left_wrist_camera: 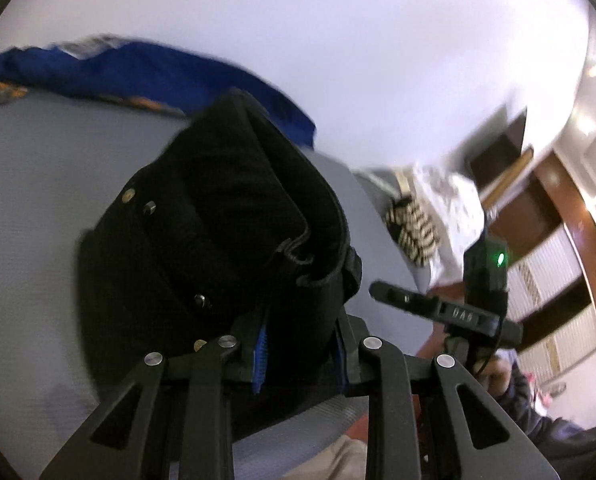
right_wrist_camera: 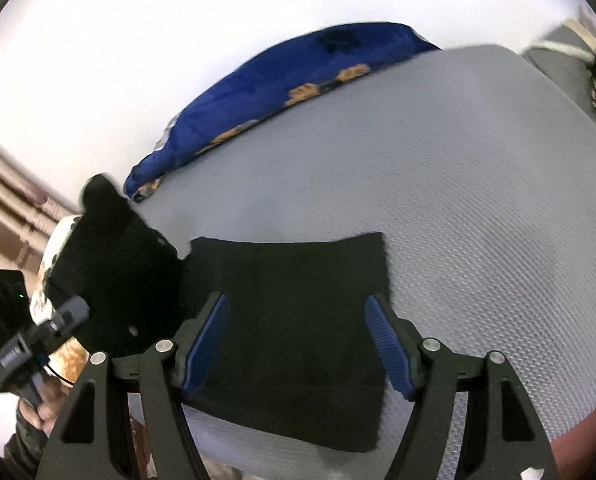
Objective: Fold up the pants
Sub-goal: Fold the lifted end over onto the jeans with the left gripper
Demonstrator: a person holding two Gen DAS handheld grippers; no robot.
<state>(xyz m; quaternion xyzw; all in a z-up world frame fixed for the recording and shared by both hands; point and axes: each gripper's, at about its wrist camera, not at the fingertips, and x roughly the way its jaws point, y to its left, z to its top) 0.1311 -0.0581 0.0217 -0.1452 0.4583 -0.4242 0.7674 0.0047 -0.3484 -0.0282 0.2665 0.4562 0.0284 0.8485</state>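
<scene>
Black denim: the pants (left_wrist_camera: 218, 248) are bunched in the left gripper (left_wrist_camera: 298, 356), whose blue pads (left_wrist_camera: 260, 360) pinch a thick wad of cloth at the waistband. Rivets and a frayed seam show on the lifted part, which hangs above the grey mattress (left_wrist_camera: 30, 200). In the right wrist view the rest of the pants (right_wrist_camera: 290, 320) lies flat on the mattress (right_wrist_camera: 477, 220) near its front edge, a squared-off panel with a straight far hem, and rises at its left end into the raised bundle.

Right gripper (right_wrist_camera: 298, 344) is spread, both blue pads (right_wrist_camera: 385, 344) clear of the cloth; the flat panel sits between and below them, untouched as far as can be told. The same gripper shows from the left wrist camera at the right side (left_wrist_camera: 401, 300), a green light on its body (its jaws cannot be read from there).

A hand (right_wrist_camera: 46, 404) grips the left tool's handle at the lower left of the right view.

Along the mattress's far edge, against the white wall (right_wrist_camera: 138, 60), lies a blue blanket (right_wrist_camera: 278, 80) with orange motifs. At the far right corner sits a black-and-cream striped item (left_wrist_camera: 411, 228), blurred. Brown wooden paneling (left_wrist_camera: 557, 208) stands beyond the bed.
</scene>
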